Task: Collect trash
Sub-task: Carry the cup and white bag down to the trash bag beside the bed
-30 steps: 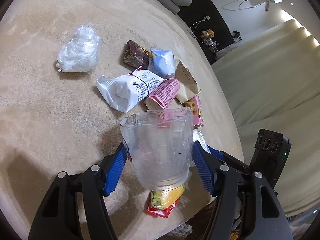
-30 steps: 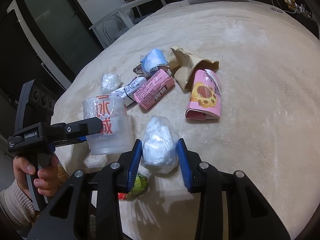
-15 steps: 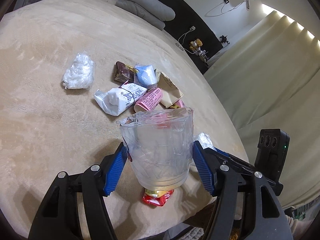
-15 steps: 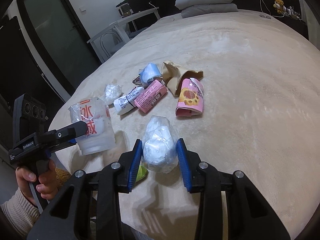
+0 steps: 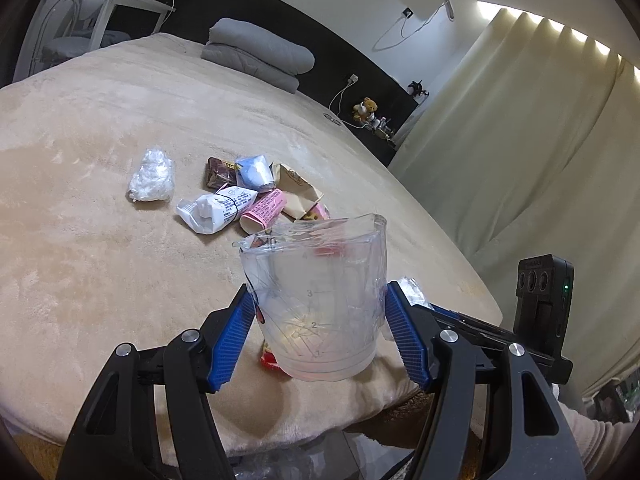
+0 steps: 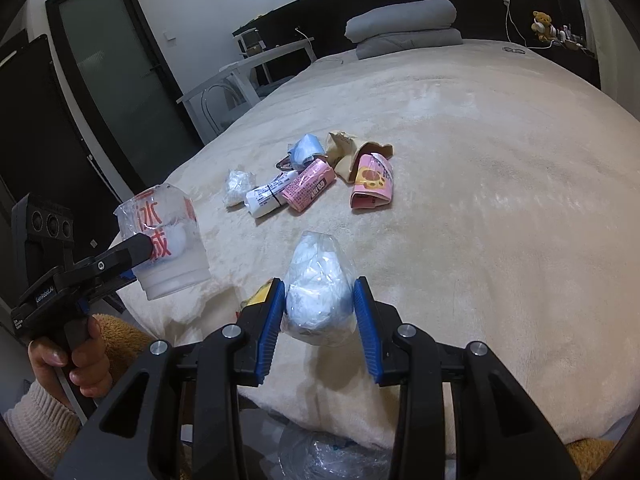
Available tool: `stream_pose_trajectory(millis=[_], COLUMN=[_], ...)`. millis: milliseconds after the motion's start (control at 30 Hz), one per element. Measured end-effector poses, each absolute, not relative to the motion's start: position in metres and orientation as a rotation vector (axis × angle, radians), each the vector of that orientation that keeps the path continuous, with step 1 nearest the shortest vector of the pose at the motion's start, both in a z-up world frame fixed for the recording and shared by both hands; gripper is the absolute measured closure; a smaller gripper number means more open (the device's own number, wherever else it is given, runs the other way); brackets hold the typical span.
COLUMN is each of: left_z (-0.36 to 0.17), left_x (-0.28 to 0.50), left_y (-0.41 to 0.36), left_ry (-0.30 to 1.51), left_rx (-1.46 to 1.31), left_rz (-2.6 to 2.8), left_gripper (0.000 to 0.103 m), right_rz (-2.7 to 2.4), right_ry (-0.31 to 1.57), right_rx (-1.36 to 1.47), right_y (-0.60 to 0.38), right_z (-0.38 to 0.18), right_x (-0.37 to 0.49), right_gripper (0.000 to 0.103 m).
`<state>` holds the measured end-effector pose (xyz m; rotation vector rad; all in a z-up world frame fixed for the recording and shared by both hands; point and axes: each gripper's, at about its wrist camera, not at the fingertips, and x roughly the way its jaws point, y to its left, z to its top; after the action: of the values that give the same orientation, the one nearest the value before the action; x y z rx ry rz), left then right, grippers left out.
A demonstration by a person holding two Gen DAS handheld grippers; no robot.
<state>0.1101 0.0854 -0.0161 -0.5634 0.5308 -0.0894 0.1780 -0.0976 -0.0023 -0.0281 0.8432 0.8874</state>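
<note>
Wrappers (image 6: 316, 184) at my twelve o'clock, left gripper (image 5: 320, 320) clamping cup (image 5: 316, 300), right gripper (image 6: 320, 312) pinching bag (image 6: 320, 296); only right view shows cup's red lettering.

Left tool (image 5: 316, 328): black angular arms, ribbed blue pads, round silver screws at the joints.
Right tool (image 6: 319, 312): same black frame, blue pads, silver screws.
Camera housing (image 6: 42, 224): black box, three round lenses, white lettering on the body.
Sleeve (image 6: 38, 424): cream ribbed knit cuff.

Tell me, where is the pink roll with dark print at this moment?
The pink roll lies on the beige blanket mid-frame in the right wrist view, between the white printed packet on its left and the pink paw-print pack on its right.
</note>
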Motion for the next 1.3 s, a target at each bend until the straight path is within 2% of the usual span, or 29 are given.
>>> stream_pose_trajectory(millis=[833, 1300], left_z=[-0.040, -0.061], left_x=[0.043, 0.037], left_y=[0.028, 0.004], left_ry=[0.562, 0.693], left_rx=[-0.560, -0.525], left_rz=[-0.121, -0.115], left_gripper=[0.039, 0.039], right_rz=[0.866, 0.861], right_ry=[0.856, 0.962], right_rx=[0.040, 0.060], right_y=[-0.155, -0.160], right_z=[-0.010, -0.025], right_x=[0.099, 0.087], right_gripper=[0.066, 0.066])
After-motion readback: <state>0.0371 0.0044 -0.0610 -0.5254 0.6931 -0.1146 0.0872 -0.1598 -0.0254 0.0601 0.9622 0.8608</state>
